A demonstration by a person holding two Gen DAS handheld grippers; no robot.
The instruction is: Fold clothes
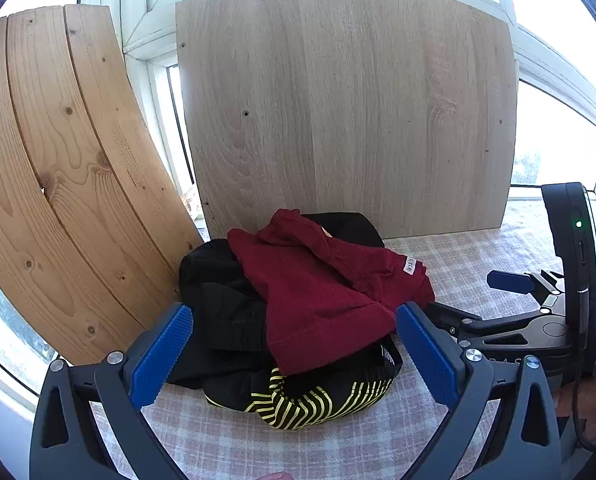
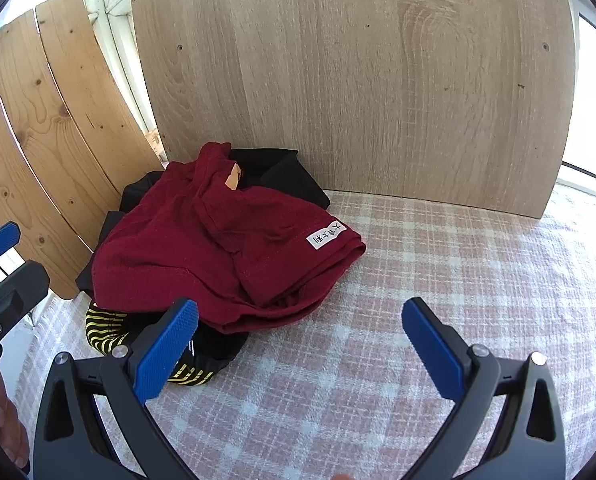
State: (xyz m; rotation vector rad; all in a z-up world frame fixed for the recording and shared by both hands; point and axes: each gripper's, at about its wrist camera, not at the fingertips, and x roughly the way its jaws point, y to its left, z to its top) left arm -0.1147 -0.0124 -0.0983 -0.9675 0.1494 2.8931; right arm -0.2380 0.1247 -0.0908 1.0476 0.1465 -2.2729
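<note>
Both grippers stand with their blue-padded fingers spread wide and nothing between them: the left gripper [image 1: 294,354] hangs low in front of the clothes pile, its fingers framing the pile's near edge without clearly touching it, and the right gripper [image 2: 299,348] hangs just right of the pile over bare cloth, its left finger [image 2: 166,350] overlapping the pile's near corner in view; whether it touches cannot be told. Largest item behind the work area is one pale oak-grain board [image 1: 345,108], upright against the window frame [image 1: 150,20], closing off the far side. To the left leans one knotty pine panel [image 1: 58,168] of three planks, tilted toward the pile and touching or nearly touching its dark left edge. A pink-and-white checked tablecloth [image 2: 437,280] covers the table surface. The pile sits in the corner formed by board and panel. Garments counted: three at least. One dark red garment [image 2: 186,248] lies on top, crumpled, with one white label [image 2: 326,233] at its right hem. One black garment [image 1: 222,292] lies beneath and behind it, reaching back to the oak board. One black piece with yellow stripes [image 1: 309,400] protrudes at the pile's near bottom edge; whether it is separate from the black garment cannot be told. Part of a hand [image 2: 6,428] shows at the left margin of the right wrist view.
</note>
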